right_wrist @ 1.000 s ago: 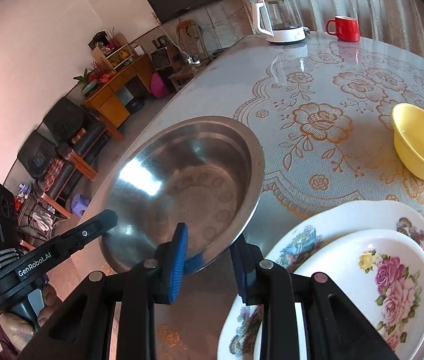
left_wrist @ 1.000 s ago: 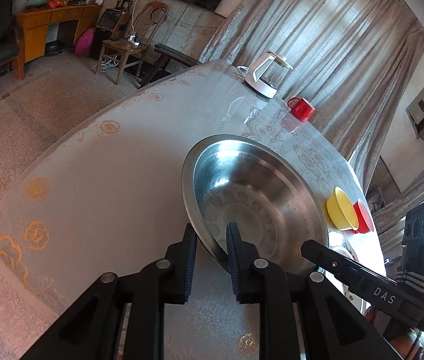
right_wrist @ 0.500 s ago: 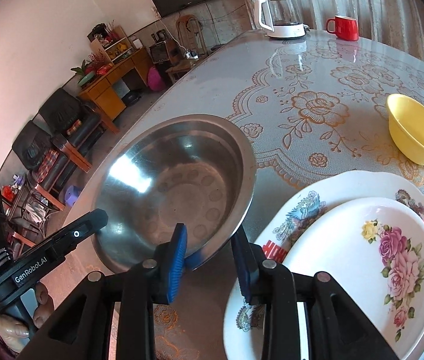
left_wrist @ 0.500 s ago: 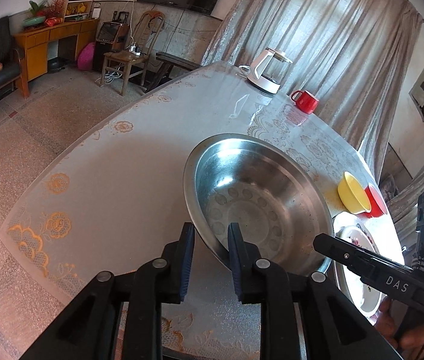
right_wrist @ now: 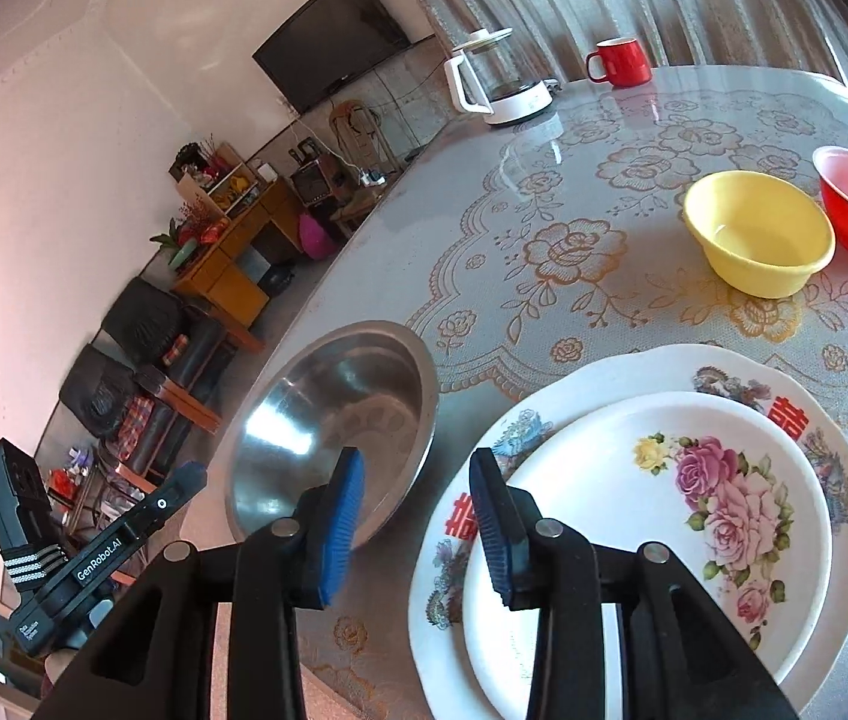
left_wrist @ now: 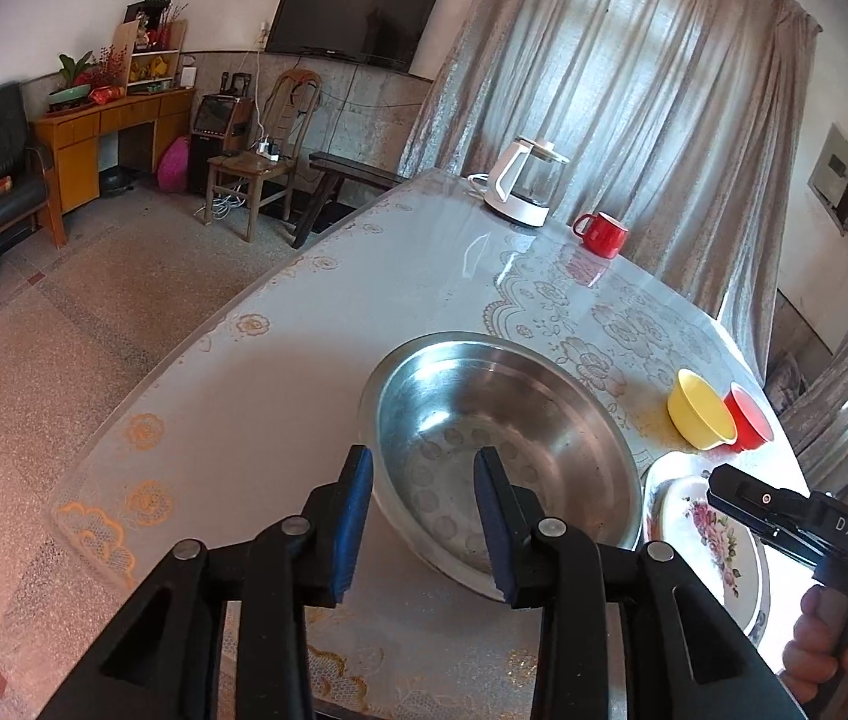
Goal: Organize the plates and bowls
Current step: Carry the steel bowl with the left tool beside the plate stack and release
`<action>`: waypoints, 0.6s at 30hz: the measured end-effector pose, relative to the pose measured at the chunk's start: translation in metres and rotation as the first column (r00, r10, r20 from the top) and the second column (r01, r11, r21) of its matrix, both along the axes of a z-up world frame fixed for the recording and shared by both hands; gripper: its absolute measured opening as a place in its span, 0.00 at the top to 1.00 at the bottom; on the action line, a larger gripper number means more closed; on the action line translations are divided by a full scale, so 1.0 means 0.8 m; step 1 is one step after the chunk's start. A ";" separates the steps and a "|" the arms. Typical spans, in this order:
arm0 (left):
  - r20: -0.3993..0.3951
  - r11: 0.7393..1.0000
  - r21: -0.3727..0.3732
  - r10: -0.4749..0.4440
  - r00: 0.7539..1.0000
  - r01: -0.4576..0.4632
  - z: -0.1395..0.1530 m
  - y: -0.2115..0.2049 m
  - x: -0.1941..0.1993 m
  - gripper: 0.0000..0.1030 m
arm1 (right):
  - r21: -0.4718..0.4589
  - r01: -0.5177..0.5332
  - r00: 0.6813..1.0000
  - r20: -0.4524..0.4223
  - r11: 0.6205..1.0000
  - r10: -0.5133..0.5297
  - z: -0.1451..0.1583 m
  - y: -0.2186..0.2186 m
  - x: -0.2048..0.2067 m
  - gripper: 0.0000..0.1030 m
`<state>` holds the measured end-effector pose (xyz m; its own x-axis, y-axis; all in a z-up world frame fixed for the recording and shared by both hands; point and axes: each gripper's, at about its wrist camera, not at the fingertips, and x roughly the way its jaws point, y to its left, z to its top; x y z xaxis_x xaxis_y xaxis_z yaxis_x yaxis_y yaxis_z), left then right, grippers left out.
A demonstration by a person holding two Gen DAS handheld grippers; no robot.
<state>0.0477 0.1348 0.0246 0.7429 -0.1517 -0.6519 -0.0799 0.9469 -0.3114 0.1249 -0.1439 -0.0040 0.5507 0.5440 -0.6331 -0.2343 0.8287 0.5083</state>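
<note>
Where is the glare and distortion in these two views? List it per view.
Left wrist view: window glare streaks the glossy table; fisheye bends its edge. Right wrist view: a bright highlight sits inside the steel basin, and the left wall washes out pink.

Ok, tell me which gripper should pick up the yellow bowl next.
Right. The right gripper, jaws opening and empty, sits over the stacked floral plates with the yellow bowl just beyond. The left gripper is still at the steel basin, farther away.
</note>
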 end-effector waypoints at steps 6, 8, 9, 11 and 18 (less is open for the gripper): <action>0.003 0.996 0.023 -0.087 0.996 0.087 0.003 -0.041 0.010 0.61 | 0.036 0.093 0.996 0.013 0.995 -0.094 0.001 -0.050 -0.008 0.60; 0.000 0.993 0.026 -0.119 0.993 0.119 0.004 -0.057 0.014 0.61 | 0.046 0.127 0.992 0.013 0.991 -0.127 0.001 -0.067 -0.010 0.60; -0.001 0.991 0.030 -0.134 0.991 0.134 0.005 -0.066 0.016 0.61 | 0.052 0.143 0.990 0.012 0.988 -0.144 0.001 -0.075 -0.011 0.60; -0.009 0.985 0.036 -0.166 0.986 0.166 0.007 -0.081 0.021 0.61 | 0.059 0.175 0.984 0.007 0.983 -0.176 0.000 -0.090 -0.012 0.60; -0.049 0.967 0.071 -0.242 0.969 0.245 0.006 -0.126 0.039 0.61 | 0.086 0.274 0.962 -0.020 0.958 -0.273 -0.010 -0.141 -0.016 0.60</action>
